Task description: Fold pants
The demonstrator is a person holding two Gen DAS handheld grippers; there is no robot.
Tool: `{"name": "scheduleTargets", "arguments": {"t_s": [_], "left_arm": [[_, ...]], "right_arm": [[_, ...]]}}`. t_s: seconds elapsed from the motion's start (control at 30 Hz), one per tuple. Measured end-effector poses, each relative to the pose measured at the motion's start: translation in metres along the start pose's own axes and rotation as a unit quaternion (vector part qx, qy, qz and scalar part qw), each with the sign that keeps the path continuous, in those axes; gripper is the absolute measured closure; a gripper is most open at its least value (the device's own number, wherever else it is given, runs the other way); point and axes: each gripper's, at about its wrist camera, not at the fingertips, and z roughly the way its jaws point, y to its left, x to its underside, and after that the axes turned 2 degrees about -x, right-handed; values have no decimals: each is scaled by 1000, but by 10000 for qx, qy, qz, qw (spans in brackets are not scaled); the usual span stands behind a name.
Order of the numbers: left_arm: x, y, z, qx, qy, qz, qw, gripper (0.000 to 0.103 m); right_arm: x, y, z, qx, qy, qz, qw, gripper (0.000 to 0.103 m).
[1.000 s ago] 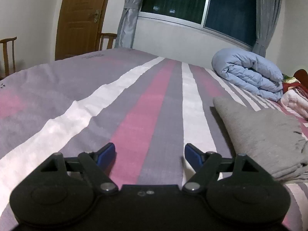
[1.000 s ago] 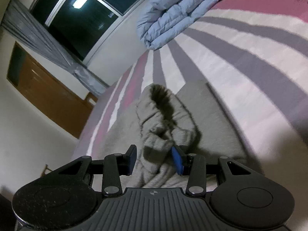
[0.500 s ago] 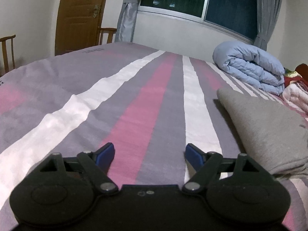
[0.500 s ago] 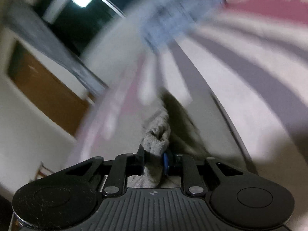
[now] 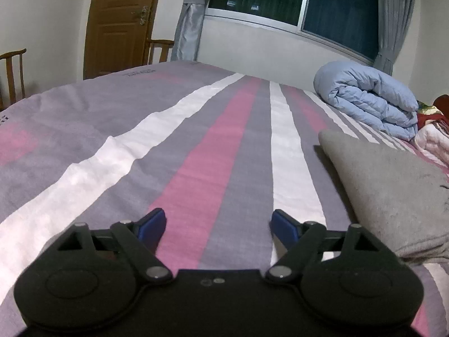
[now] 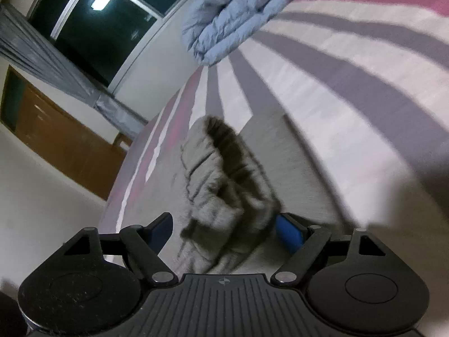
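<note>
The grey pants (image 5: 387, 191) lie folded on the striped bed at the right of the left wrist view. My left gripper (image 5: 217, 226) is open and empty, low over the bedspread to the left of the pants. In the right wrist view the pants (image 6: 224, 185) lie bunched, with a raised, creased fold in front of me. My right gripper (image 6: 224, 231) is open, its blue pads either side of the bunched end of the fabric, not clamped on it.
A striped pink, grey and white bedspread (image 5: 213, 146) covers the bed. A rolled light-blue duvet (image 5: 367, 98) lies at the far right, also in the right wrist view (image 6: 238, 14). Wooden chairs (image 5: 14, 73), a door and a window stand beyond the bed.
My right gripper was shut on the bunched pants half a second ago and has opened, letting the fabric go. My left gripper has dropped slightly lower and stayed open.
</note>
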Motion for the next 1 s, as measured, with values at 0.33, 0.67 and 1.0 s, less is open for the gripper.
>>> {"name": "scheduleTargets", "arguments": {"t_s": [0.33, 0.67, 1.0], "left_arm": [[1, -4, 4, -100, 87, 111, 9999, 25], [2, -6, 3, -132, 115, 120, 9998, 25], [3, -10, 5, -157, 134, 202, 9996, 23]], "right_arm": [[-21, 42, 0, -580, -127, -158, 9981, 72], [20, -31, -44, 113, -710, 1025, 9921, 72], [-2, 1, -48, -267, -1068, 803, 9907, 72]]}}
